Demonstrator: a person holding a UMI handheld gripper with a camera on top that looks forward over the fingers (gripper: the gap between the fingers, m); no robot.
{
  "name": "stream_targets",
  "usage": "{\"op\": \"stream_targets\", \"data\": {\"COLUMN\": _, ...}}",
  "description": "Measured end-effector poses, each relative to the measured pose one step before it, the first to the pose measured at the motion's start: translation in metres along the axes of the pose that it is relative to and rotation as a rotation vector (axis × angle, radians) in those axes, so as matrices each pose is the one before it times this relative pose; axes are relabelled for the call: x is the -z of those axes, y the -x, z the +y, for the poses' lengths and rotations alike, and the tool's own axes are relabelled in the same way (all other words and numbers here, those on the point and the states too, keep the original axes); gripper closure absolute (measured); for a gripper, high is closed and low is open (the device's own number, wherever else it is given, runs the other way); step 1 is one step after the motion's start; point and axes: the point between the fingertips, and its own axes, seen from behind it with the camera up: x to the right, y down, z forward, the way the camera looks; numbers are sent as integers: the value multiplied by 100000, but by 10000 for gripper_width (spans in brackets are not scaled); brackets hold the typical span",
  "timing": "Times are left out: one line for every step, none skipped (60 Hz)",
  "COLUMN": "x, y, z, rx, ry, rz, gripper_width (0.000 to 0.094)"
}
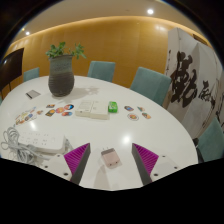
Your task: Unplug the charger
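Gripper view, claw (109, 160) level above table (150, 135), fingers apart, small card (109, 156) btwn them.

Tool (111, 160) held level, pointing forward. Two fingers spread well apart, wide gap between them, gripping nothing. Left finger (73, 160) and right finger (149, 161) dark, each angled slightly inward toward tip. Magenta pads (79, 156) on inner faces, both fully exposed, pressing against nothing. No hand or sleeve visible.
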Motion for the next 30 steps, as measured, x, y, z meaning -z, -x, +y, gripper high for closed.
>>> {"op": "stream_targets", "data": {"x": 763, "y": -71, "z": -74, "rx": -19, "ry": -500, "rz": 472, "gripper_width": 67}}
{"op": "stream_targets", "data": {"x": 830, "y": -59, "z": -75, "rx": 34, "ry": -499, "rz": 371, "gripper_width": 66}}
{"op": "stream_targets", "data": {"x": 856, "y": -40, "z": -31, "rx": 65, "ry": -473, "rz": 242, "gripper_width": 67}}
{"op": "stream_targets", "data": {"x": 892, "y": -52, "z": 8, "rx": 70, "ry": -320, "rz": 329, "gripper_width": 67}}
{"op": "stream_targets", "data": {"x": 1034, "y": -121, "z": -84, "rx": 84, "ry": 3, "rz": 408, "gripper_width": 65}}
{"op": "stream_targets", "data": {"x": 963, "y": -30, "z": 45, "rx": 37, "ry": -204, "rz": 401, "gripper_width": 67}}
{"op": "stream_targets", "data": {"x": 998, "y": -35, "z": 17, "rx": 4, "ry": -353, "rz": 371, "gripper_width": 68}}
{"op": "stream_targets", "data": {"x": 1030, "y": -64, "z": 3, "rx": 20, "ry": -363, "rz": 355, "gripper_width": 66}}
{"op": "stream_targets", "data": {"x": 1025, "y": -37, "z": 20, "rx": -28, "ry": -327, "rz": 444, "gripper_width": 66}}
{"op": "stream_targets", "data": {"x": 1011, "y": -12, "z": 42, "rx": -69, "ry": -380, "rz": 349, "gripper_width": 65}}
{"op": "stream_targets", "data": {"x": 1062, "y": 2, "z": 38, "rx": 6, "ry": -432, "rz": 224, "gripper_width": 64}}
{"op": "stream_targets", "data": {"x": 1068, "y": 9, "z": 25, "rx": -22, "ry": -466, "rz": 175, "gripper_width": 65}}
{"op": "stream_targets", "data": {"x": 1061, "y": 5, "z": 33, "rx": -62, "ry": -482, "rz": 201, "gripper_width": 65}}
{"op": "stream_targets", "data": {"x": 1048, "y": -3, "z": 59, "rx": -89, "ry": -428, "rz": 230, "gripper_width": 64}}
{"op": "stream_targets", "data": {"x": 1056, "y": 12, "z": 60, "rx": -72, "ry": -367, "rz": 230, "gripper_width": 65}}
{"op": "stream_targets", "data": {"x": 1064, "y": -14, "z": 134, "rx": 9, "ry": -296, "rz": 246, "gripper_width": 66}}
{"op": "stream_targets", "data": {"x": 1080, "y": 89, "z": 7, "rx": 46, "ry": 167, "rz": 359, "gripper_width": 68}}
{"op": "stream_targets", "data": {"x": 968, "y": -45, "z": 193, "rx": -69, "ry": -196, "rz": 325, "gripper_width": 69}}
{"op": "stream_targets", "data": {"x": 931, "y": -19, "z": 196, "rx": -91, "ry": -246, "rz": 383, "gripper_width": 69}}
{"op": "stream_targets", "data": {"x": 916, "y": -14, "z": 177, "rx": -17, "ry": -218, "rz": 299, "gripper_width": 67}}
{"op": "stream_targets", "data": {"x": 884, "y": -9, "z": 182, "rx": 25, "ry": -172, "rz": 245, "gripper_width": 64}}
{"op": "stream_targets", "data": {"x": 826, "y": 2, "z": 179, "rx": -14, "ry": -94, "rz": 216, "gripper_width": 65}}
{"op": "stream_targets", "data": {"x": 808, "y": 48, "z": 197, "rx": -88, "ry": -45, "rz": 156, "gripper_width": 64}}
{"op": "stream_targets", "data": {"x": 823, "y": 38, "z": 184, "rx": 16, "ry": -57, "rz": 76, "gripper_width": 66}}
{"op": "stream_targets", "data": {"x": 781, "y": 47, "z": 170, "rx": 30, "ry": -88, "rz": 59, "gripper_width": 68}}
{"op": "stream_targets", "data": {"x": 709, "y": 65, "z": 170, "rx": 16, "ry": -9, "rz": 71, "gripper_width": 66}}
{"op": "stream_targets", "data": {"x": 686, "y": 92, "z": 109, "rx": -22, "ry": 90, "rz": 160, "gripper_width": 68}}
{"op": "stream_targets", "data": {"x": 692, "y": 30, "z": 98, "rx": 7, "ry": -148, "rz": -5, "gripper_width": 68}}
{"op": "stream_targets", "data": {"x": 615, "y": 33, "z": 93, "rx": 108, "ry": -294, "rz": -52, "gripper_width": 65}}
{"op": "stream_targets", "data": {"x": 583, "y": 10, "z": 60, "rx": 100, "ry": -322, "rz": 47, "gripper_width": 65}}
